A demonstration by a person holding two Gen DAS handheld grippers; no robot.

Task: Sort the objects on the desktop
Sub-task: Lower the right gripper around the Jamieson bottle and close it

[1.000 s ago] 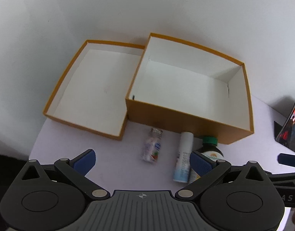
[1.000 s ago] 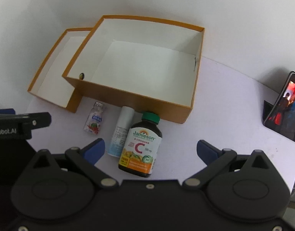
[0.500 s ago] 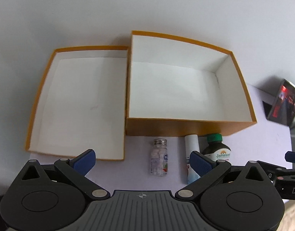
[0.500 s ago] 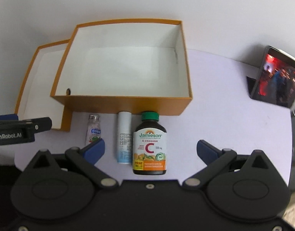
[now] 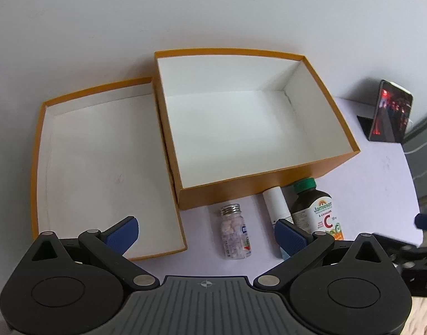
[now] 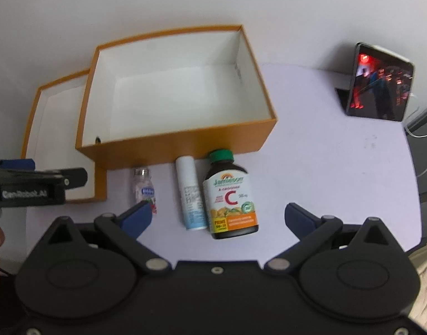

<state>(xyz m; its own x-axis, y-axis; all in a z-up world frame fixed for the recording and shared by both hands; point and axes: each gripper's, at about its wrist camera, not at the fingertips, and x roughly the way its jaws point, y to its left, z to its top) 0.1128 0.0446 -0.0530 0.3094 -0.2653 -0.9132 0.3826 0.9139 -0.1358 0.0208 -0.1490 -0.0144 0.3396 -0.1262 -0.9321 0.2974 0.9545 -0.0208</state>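
A: Three containers lie unsorted on the surface (image 5: 366, 173) along the box's (image 5: 241, 187) near wall: pill vial (image 5: 235, 233), white tube (image 5: 274, 202), vitamin bottle (image 5: 316, 212). Left tool (image 5: 206, 233) gapes wide, empty.

B: Right tool (image 6: 217, 217) is likewise wide; only here the bottle's label reads fully.

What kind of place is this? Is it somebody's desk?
Probably a desk or small table by a plain wall. A propped-up phone is playing video, and an open orange box sits behind a vitamin C bottle.
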